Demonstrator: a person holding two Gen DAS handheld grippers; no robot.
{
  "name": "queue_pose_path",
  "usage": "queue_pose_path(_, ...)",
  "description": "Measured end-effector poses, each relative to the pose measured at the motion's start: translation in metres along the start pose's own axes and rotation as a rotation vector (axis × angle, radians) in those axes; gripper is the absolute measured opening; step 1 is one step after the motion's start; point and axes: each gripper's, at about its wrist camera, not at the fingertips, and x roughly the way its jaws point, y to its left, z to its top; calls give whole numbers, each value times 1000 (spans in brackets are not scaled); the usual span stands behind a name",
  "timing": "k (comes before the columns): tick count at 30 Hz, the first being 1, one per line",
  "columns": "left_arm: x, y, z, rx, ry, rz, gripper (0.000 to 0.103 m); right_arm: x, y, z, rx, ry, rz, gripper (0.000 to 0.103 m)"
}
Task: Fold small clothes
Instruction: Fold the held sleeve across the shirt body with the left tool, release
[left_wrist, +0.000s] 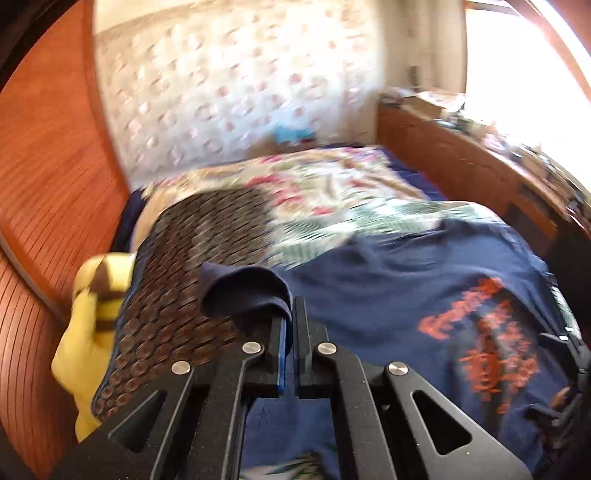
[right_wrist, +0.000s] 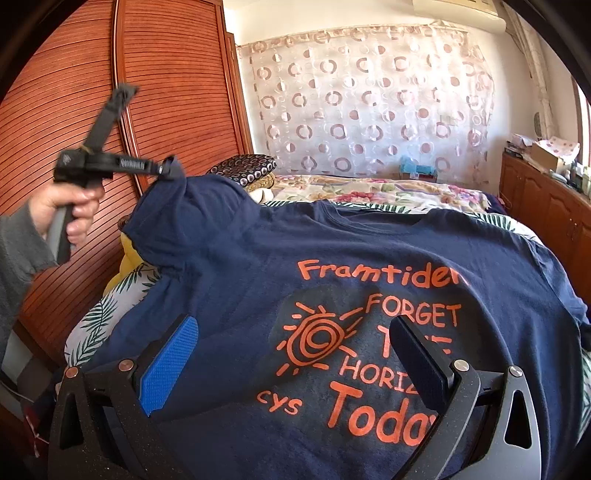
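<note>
A navy T-shirt (right_wrist: 258, 258) with orange print lies face up on the bed, and it also fills the lower right of the left wrist view (left_wrist: 388, 280). My left gripper (left_wrist: 290, 314) is shut on the edge of the shirt's left sleeve (left_wrist: 240, 291). In the right wrist view a hand holds that left gripper (right_wrist: 168, 168) up at the left, with the sleeve (right_wrist: 173, 199) lifted off the bed. My right gripper (right_wrist: 291, 321) stands open above the shirt's printed front, its blue pad (right_wrist: 170, 362) clear of the cloth.
A floral bedspread (left_wrist: 314, 184) covers the bed. A dark patterned pillow (left_wrist: 177, 258) and a yellow plush toy (left_wrist: 88, 325) lie at the left. Slatted wooden wardrobe doors (right_wrist: 166, 92) stand close on the left, and a wooden dresser (right_wrist: 546, 206) stands on the right.
</note>
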Motion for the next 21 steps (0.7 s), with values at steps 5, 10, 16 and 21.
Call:
queue_pose_path(5,-11,-63,20,108,-10,-74,11,-6,-3,-1,6,-11,-7,103)
queue_pose_path(10,-23,-94,16,176,-28,-150,62,-10,-15,-1,21,-8,-20,103)
queue_pose_path(16,-24,-73,-17,143,-11,-125,65,-12,-23,-2,42,-8,-31,103)
queue_pose_path(21,-9,-55,-59,97,39,-83,65,-12,-22,2,37,5,-23,103)
